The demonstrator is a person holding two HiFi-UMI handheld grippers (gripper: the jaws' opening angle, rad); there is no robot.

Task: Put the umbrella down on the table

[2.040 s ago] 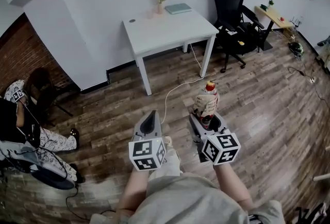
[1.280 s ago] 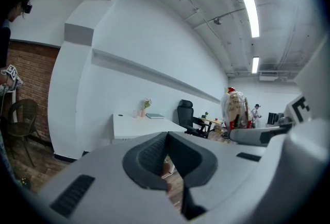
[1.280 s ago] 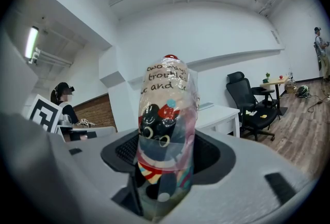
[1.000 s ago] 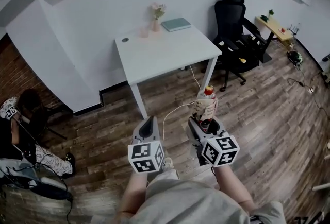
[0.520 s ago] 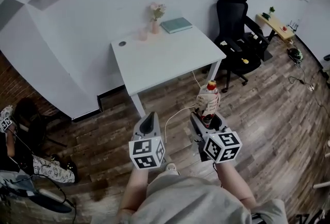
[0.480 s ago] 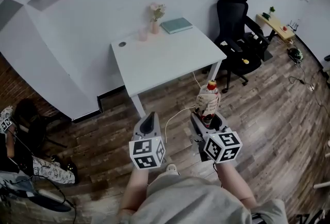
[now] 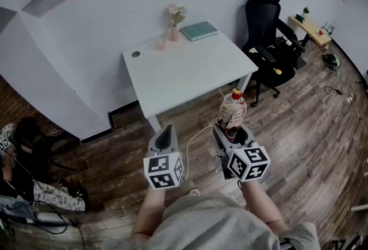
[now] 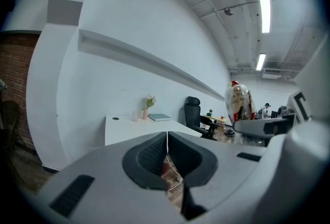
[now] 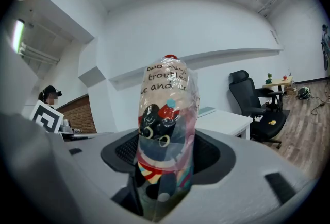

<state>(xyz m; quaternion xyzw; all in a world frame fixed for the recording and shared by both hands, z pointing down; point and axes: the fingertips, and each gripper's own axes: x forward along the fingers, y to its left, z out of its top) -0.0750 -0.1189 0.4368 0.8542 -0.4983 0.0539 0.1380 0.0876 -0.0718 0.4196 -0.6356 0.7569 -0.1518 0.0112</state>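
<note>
A folded umbrella (image 7: 232, 110) in a clear plastic sleeve, with a cartoon print and a red tip, stands upright in my right gripper (image 7: 231, 128). In the right gripper view the jaws are shut on the lower part of the umbrella (image 9: 166, 130). My left gripper (image 7: 167, 134) is held level beside it, shut with nothing in it; its jaws meet along a thin seam (image 8: 166, 138). The white table (image 7: 190, 68) stands ahead of both grippers against the wall, some way beyond them. The umbrella (image 8: 240, 104) also shows at the right of the left gripper view.
At the table's far edge stand a vase of flowers (image 7: 174, 16), a pink cup (image 7: 159, 43) and a teal book (image 7: 199, 30). A black office chair (image 7: 267, 19) is to its right, a small wooden table (image 7: 310, 22) beyond. A white cable (image 7: 198, 128) crosses the wooden floor.
The table has come nearer and larger in the head view as the person walks towards it. Both grippers keep their pose, and the umbrella stays in the right one.
</note>
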